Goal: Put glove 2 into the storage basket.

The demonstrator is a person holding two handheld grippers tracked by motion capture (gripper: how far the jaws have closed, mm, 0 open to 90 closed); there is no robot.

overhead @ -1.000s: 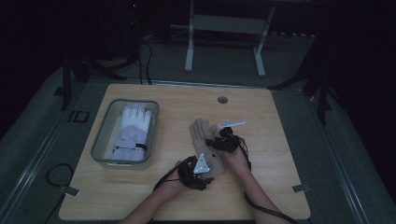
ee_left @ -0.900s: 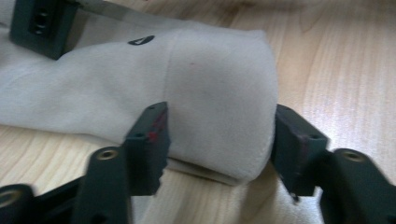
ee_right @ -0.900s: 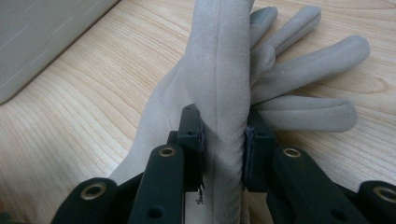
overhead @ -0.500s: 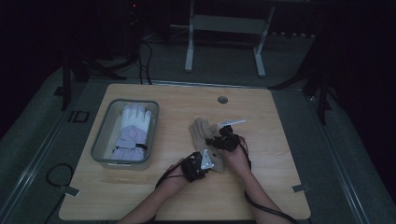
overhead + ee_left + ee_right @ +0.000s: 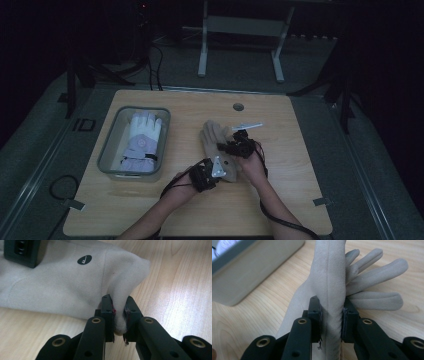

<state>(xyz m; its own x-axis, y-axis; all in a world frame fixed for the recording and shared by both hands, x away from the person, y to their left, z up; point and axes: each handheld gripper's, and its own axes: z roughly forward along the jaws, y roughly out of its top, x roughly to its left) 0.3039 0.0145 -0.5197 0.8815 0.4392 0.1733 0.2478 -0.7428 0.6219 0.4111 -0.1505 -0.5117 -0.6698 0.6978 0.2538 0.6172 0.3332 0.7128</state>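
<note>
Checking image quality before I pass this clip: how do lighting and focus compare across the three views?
High view: dim and underexposed, surroundings nearly black, the beige glove low in contrast. Left gripper view: bright, glare on the table, fabric sharp at the left gripper, the near jaw bodies soft. Right gripper view: well lit, the glove's fingers and the bin slightly blurred beyond the right gripper.

A small dark oval badge point(image 5: 84, 259) with a pale tick-like mark sits on the beige glove point(image 5: 62, 282); no words or numbers are legible

L claw point(image 5: 119, 322) w/ pinched glove point(image 5: 62, 282)
</note>
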